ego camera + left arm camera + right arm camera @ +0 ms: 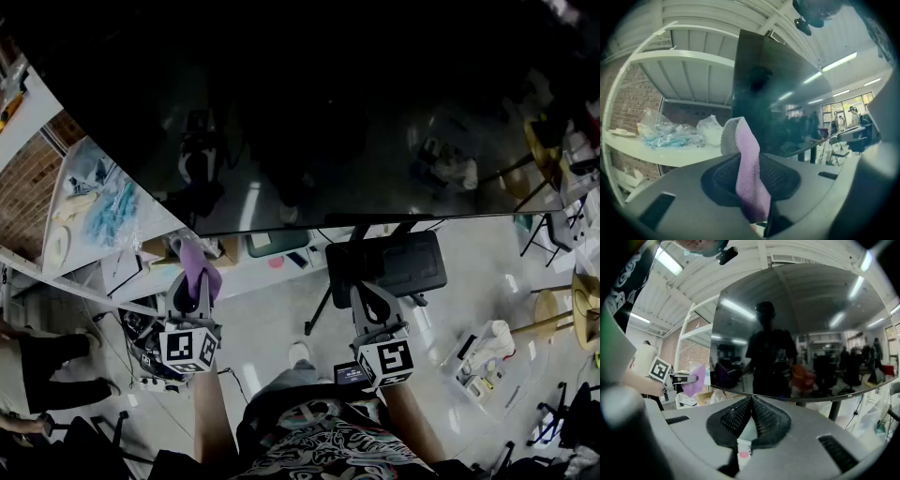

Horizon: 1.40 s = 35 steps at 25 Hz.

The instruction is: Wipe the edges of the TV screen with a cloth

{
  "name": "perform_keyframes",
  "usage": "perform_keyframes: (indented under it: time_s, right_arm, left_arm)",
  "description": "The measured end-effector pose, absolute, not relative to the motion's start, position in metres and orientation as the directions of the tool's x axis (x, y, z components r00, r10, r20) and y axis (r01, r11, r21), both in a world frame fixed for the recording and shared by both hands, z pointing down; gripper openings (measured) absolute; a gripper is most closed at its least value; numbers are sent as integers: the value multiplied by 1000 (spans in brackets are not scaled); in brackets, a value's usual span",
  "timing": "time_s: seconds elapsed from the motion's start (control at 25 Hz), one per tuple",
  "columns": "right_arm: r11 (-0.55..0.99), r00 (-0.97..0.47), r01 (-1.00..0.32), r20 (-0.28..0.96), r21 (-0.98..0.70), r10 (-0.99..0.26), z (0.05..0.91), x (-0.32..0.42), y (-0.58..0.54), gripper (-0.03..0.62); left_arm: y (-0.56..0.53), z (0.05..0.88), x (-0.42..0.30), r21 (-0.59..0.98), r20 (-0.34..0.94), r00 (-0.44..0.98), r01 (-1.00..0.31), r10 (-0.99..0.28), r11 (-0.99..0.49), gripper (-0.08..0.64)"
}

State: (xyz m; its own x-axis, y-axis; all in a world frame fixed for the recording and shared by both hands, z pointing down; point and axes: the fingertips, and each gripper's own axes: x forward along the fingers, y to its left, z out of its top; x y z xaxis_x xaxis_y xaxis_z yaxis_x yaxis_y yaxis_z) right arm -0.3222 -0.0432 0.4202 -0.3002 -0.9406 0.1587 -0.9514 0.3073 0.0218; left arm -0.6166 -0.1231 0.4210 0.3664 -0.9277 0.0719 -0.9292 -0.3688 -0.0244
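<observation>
Across the upper half of the head view: large black glossy TV screen (328, 112), whose lower edge runs long, left to right, through mid-frame.
- Below its lower left corner: left gripper (193, 292), clamped on a purple fleecy cloth (200, 264). The cloth tip is just under the corner; contact cannot be told.
- Under the middle of that edge: right gripper (368, 298), beside the black stand (394, 262).
- Judgement: the left gripper, with the cloth, is the nearer to the corner; the coming wipe turns on lifting the cloth onto the edge and following its long axis.

Left gripper view:
- The left gripper (752, 187) has its jaws shut on the purple fleecy cloth (747, 173), which stands up between them with its free end folded over.
- The TV screen (778, 108) rises directly behind the cloth, its left side edge upright above the cloth tip.
- To the left is a white shelf (656, 152) with clear plastic bags (670, 133).
- No legible writing.

Right gripper view:
- The right gripper (751, 416) has its jaws together with nothing held.
- The TV screen (801, 333) is ahead and above.
- The left gripper (686, 378) with the cloth (696, 379) is at the screen's lower left.
- Its marker cube (659, 370) shows a square pattern and no words.
- A small mark on the lower bezel is too small to read
</observation>
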Motion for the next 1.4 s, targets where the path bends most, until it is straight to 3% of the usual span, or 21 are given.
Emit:
perform_keyframes:
  time_s: [0.2, 0.68, 1.4]
  right_arm:
    - [270, -265, -963, 157, 14, -952, 424, -319, -60, 28]
    - [174, -182, -983, 160, -60, -970, 433, -318, -83, 29]
    - [168, -189, -978, 193, -120, -963, 455, -298, -109, 29]
  left_arm:
    - [-148, 434, -635, -39, 76, 301, -952, -951, -304, 106]
    - [-169, 439, -645, -92, 51, 299, -949, -953, -302, 106]
    - [-206, 453, -637, -34, 29, 271, -962, -962, -272, 106]
